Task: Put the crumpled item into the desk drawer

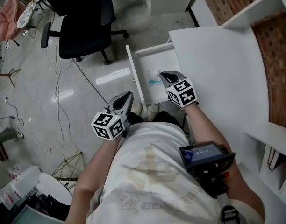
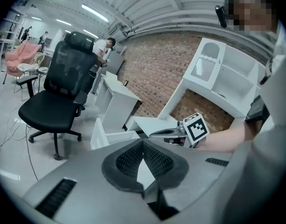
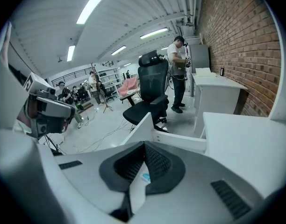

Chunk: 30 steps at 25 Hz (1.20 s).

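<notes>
The drawer [image 1: 135, 76] of the white counter [image 1: 218, 73] stands pulled out, and the crumpled item [image 1: 154, 82], a small white and pale blue wad, lies on the drawer's floor near its front panel. The right gripper [image 1: 165, 74] hangs above the open drawer, just beside the counter's edge, its jaws pressed together at the tips with nothing pinched; the wad shows below it, apart from the pads. The left gripper [image 1: 128, 95] is held off to the side, outside the drawer and near the person's body, tips likewise closed and empty. A black office chair [image 1: 82, 27] stands on the glossy floor [image 1: 63, 92] beyond the drawer
</notes>
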Each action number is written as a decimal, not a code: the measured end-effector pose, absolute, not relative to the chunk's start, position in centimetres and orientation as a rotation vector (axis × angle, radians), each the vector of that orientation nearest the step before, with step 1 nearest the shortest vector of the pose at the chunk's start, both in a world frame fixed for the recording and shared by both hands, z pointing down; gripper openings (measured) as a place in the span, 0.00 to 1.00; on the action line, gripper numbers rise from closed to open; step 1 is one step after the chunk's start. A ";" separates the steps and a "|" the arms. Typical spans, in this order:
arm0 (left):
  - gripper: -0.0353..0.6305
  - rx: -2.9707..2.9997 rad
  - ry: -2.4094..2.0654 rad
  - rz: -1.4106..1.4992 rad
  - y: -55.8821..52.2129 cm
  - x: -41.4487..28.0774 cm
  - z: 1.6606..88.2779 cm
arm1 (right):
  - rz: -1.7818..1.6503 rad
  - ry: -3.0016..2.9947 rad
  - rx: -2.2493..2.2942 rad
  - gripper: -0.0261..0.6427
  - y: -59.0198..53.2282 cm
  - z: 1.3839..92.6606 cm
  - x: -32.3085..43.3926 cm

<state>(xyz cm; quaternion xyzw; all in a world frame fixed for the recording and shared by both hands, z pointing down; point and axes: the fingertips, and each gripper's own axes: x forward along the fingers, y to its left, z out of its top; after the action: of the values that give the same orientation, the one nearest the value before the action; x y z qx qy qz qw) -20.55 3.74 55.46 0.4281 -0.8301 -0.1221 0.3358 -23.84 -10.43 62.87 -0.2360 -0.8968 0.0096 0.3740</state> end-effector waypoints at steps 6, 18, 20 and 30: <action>0.09 1.144 -2.210 -0.316 2.4 -22.1 53.6 | 0.087 -2.376 -0.635 0.07 -11.0 58.9 -23.9; 0.09 1.214 -2.184 -0.253 0.1 -21.4 53.7 | 0.229 -2.486 -0.683 0.07 -11.8 54.5 -21.1; 0.09 1.234 -2.179 -0.236 -0.5 -21.4 53.5 | 0.245 -2.497 -0.683 0.07 -12.0 53.9 -20.6; 0.09 1.303 -2.160 -0.185 -2.8 -21.0 53.0 | 0.266 -2.517 -0.660 0.07 -13.0 53.7 -19.5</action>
<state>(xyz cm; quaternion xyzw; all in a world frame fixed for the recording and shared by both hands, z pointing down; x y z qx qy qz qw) -20.99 -2.76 52.98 0.4912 -0.8143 -0.0697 0.3014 -19.47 -13.00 53.73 -0.2436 -0.9293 0.0982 0.2598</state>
